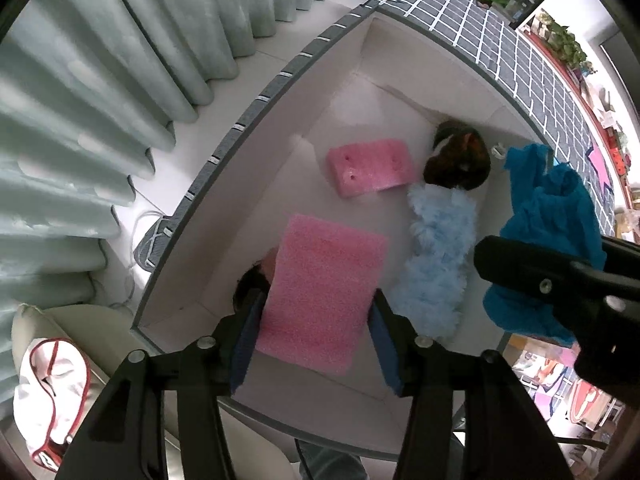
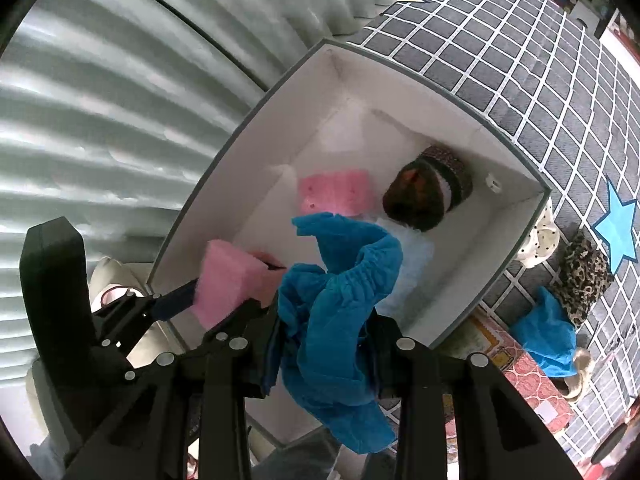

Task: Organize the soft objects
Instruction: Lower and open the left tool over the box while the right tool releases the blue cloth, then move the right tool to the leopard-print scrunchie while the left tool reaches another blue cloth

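A white box with a grey rim lies open below both grippers. My left gripper points straight down into it, and its fingertips touch the two side edges of a pink foam sheet held over the box's near left corner. My right gripper is shut on a crumpled blue cloth, which hangs over the box's right side. On the box floor lie a small pink foam block, a brown knitted hat and a pale blue fluffy piece.
Pale green curtains hang to the left. The box stands on a grey checked mat. To its right lie a leopard-print item, a second blue cloth and a spotted white item. A white bag with red trim sits lower left.
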The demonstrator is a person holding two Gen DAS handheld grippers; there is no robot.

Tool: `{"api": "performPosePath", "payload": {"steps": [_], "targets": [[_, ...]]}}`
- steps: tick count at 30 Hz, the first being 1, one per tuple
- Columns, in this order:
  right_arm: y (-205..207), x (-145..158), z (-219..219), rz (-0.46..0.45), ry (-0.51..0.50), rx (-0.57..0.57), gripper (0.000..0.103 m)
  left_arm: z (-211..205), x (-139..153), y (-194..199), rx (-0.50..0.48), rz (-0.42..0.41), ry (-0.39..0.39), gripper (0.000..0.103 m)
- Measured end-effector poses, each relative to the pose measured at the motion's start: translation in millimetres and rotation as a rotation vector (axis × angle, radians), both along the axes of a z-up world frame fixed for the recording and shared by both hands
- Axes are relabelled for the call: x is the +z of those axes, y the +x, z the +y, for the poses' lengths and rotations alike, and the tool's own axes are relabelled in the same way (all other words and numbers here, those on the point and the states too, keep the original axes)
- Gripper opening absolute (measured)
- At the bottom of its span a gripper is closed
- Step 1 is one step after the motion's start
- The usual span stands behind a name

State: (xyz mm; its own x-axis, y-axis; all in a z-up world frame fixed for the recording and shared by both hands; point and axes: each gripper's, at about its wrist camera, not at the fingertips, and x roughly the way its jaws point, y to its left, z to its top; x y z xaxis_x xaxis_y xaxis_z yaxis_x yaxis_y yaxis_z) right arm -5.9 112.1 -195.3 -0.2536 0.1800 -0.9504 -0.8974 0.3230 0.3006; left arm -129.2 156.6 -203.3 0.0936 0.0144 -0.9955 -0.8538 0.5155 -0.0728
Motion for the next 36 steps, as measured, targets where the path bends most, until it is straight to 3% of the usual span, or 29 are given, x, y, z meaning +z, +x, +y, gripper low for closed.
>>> {"api": "performPosePath", "payload": {"steps": [3, 7, 10, 13, 16, 26, 36], "targets": [[2, 1, -1, 0.001, 0.004, 0.001, 0.055, -1, 2, 0, 0.001, 0.005, 0.018, 0.078], [5, 6, -3, -0.007, 0.015, -0.002, 0.061, 0, 1, 0, 0.009, 0.001, 0.001, 0.08], [8, 11, -4, -0.021, 0.022, -0.009, 0.084, 0, 3, 0, 0.019, -0.01, -0.001, 0.084], [13, 18, -6, -0.034, 0.031, -0.019, 0.084, -1, 6, 0, 0.023, -0.034, -0.005, 0.094], [16, 23, -8, -0.049, 0.044, -0.031, 0.103, -1, 11, 2, 0.029, -0.045, 0.016, 0.103], [42, 48, -20, -0.045, 0.088, -0.099, 0.103, 0, 29, 13, 0.018, -0.082, 0.029, 0.103], [126, 71, -73, -0.043, 0.119, -0.304, 0.103, -5, 54, 57, -0.034, -0.163, 0.012, 0.103]]}}
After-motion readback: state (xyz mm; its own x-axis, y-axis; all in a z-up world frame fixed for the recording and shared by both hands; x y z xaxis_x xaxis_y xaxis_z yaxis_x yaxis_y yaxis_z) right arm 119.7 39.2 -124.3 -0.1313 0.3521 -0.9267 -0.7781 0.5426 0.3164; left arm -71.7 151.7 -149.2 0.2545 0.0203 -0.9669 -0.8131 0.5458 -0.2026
